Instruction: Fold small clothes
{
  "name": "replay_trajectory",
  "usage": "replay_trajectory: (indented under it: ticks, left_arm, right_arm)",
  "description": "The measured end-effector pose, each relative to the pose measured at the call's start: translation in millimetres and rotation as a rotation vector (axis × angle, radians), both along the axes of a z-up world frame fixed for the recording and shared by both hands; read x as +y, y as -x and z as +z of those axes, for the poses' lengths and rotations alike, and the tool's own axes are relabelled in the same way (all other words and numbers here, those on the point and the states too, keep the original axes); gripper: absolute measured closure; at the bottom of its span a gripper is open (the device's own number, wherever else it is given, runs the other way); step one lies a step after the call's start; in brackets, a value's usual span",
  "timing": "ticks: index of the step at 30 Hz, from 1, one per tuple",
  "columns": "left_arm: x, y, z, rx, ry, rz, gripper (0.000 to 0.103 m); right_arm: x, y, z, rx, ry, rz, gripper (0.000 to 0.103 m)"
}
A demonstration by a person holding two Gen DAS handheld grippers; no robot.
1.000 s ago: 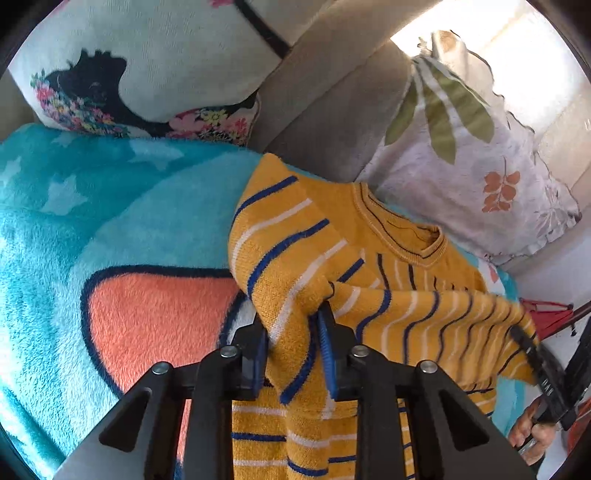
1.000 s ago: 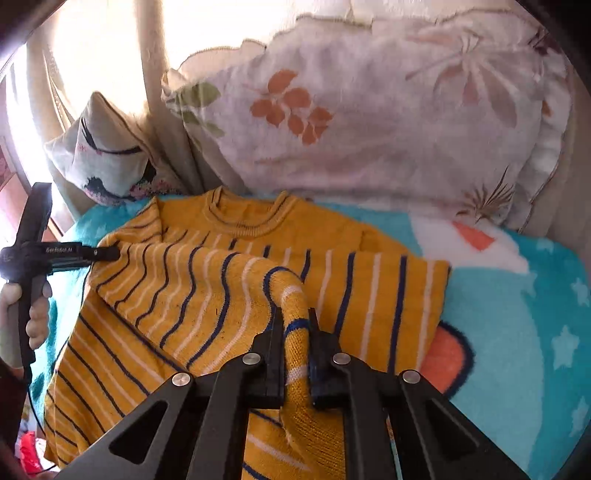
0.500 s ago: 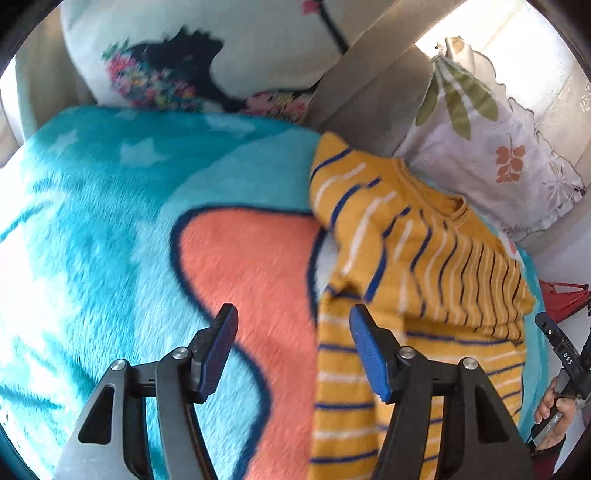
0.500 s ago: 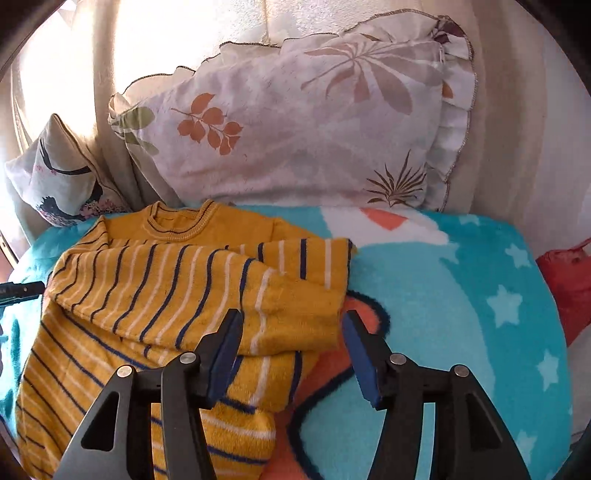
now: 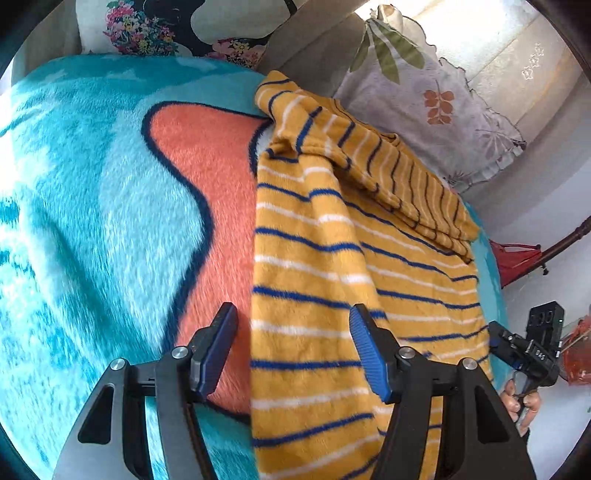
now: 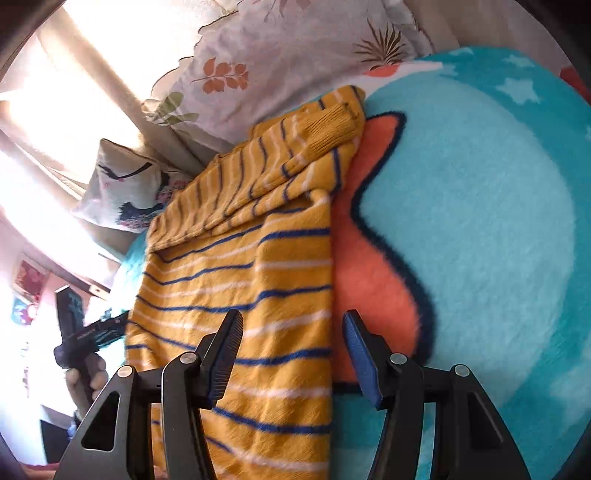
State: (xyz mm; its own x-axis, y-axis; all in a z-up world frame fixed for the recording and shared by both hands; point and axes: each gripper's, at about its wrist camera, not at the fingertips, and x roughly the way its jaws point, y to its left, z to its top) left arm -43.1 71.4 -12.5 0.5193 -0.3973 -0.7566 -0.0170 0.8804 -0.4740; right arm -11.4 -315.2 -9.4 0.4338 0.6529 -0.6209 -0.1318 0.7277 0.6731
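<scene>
A small mustard-yellow sweater (image 5: pixel 332 266) with blue and white stripes lies flat on a turquoise and orange fleece blanket (image 5: pixel 110 206), both sleeves folded across its chest. My left gripper (image 5: pixel 291 347) is open and empty, just above the sweater's left edge near the hem. In the right wrist view the sweater (image 6: pixel 258 280) lies the same way, and my right gripper (image 6: pixel 291 350) is open and empty above its right edge. Each gripper shows at the edge of the other's view: the right one (image 5: pixel 524 350), the left one (image 6: pixel 88 332).
A floral pillow (image 5: pixel 424 96) and a dark-print pillow (image 5: pixel 192 26) lean against the backrest behind the sweater. The floral pillow (image 6: pixel 280 51) also shows in the right wrist view. The blanket (image 6: pixel 480 221) spreads wide on both sides. A red object (image 5: pixel 517 258) sits past the blanket's edge.
Both grippers let go of the sleeves, which now lie folded over the chest. Both have drawn back toward the hem, jaws open.
</scene>
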Motion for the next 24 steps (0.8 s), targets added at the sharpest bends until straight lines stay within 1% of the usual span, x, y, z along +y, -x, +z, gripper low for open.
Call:
replay_trajectory:
  ticks: [1, 3, 4, 6, 8, 10, 11, 13, 14, 15, 16, 17, 18, 19, 21, 24]
  left_arm:
    - [-0.7, 9.8, -2.0, -0.001, 0.038, -0.009, 0.041]
    - [-1.7, 29.0, -6.5, -0.005, 0.099, -0.017, 0.041]
    - [-2.9, 39.2, -7.8, -0.01, 0.118, -0.019, 0.041]
    - [-6.9, 55.9, -9.1, -0.022, 0.135, -0.03, 0.041]
    - [-10.2, 71.8, -10.1, -0.03, 0.152, -0.044, 0.041]
    - [-17.4, 81.2, -9.9, -0.039, 0.168, -0.063, 0.042]
    - [-19.9, 85.0, -9.6, -0.043, 0.169, -0.07, 0.043]
    - [-22.9, 91.6, -10.4, -0.047, 0.167, -0.069, 0.05]
    - [-23.7, 92.1, -12.9, -0.04, 0.173, -0.063, 0.066]
    - [-24.0, 91.5, -18.2, -0.02, 0.192, -0.055, 0.094]
    - [-22.7, 91.4, -25.3, 0.005, 0.211, -0.041, 0.095]
    - [-18.3, 92.6, -28.4, -0.001, 0.242, -0.023, 0.096]
    - [-14.8, 94.3, -28.2, -0.007, 0.247, -0.003, 0.096]
    - [-10.6, 97.4, -24.0, -0.019, 0.231, 0.023, 0.096]
    - [1.1, 107.2, -9.7, -0.069, 0.216, 0.065, 0.096]
    - [18.6, 133.7, 15.4, -0.151, 0.203, 0.108, 0.096]
  right_arm:
    - [5.5, 7.2, -2.1, -0.003, -0.028, 0.014, 0.042]
    - [13.7, 21.3, -1.6, -0.02, -0.029, 0.029, 0.042]
    - [17.0, 27.7, -1.8, -0.021, -0.04, 0.036, 0.042]
    - [21.3, 40.6, -3.0, -0.025, -0.06, 0.04, 0.042]
    - [24.9, 56.0, -1.9, -0.048, -0.047, 0.038, 0.042]
    - [25.6, 67.6, -1.9, -0.058, -0.059, 0.039, 0.042]
    - [25.8, 73.8, -2.0, -0.066, -0.062, 0.038, 0.043]
    - [24.9, 85.5, -0.6, -0.088, -0.044, 0.036, 0.046]
    - [26.0, 91.4, 0.0, -0.101, -0.026, 0.03, 0.049]
    - [27.8, 98.7, 0.0, -0.117, -0.005, 0.021, 0.051]
    - [28.8, 106.3, -0.4, -0.135, 0.008, 0.011, 0.057]
    - [30.4, 112.6, -1.5, -0.145, 0.017, 0.001, 0.069]
    - [31.8, 117.9, -3.4, -0.149, 0.026, -0.007, 0.077]
    - [33.7, 122.0, -5.9, -0.147, 0.035, -0.016, 0.091]
    - [31.5, 125.2, -6.6, -0.152, 0.026, -0.031, 0.095]
    - [20.0, 133.1, 5.9, -0.184, -0.01, -0.053, 0.096]
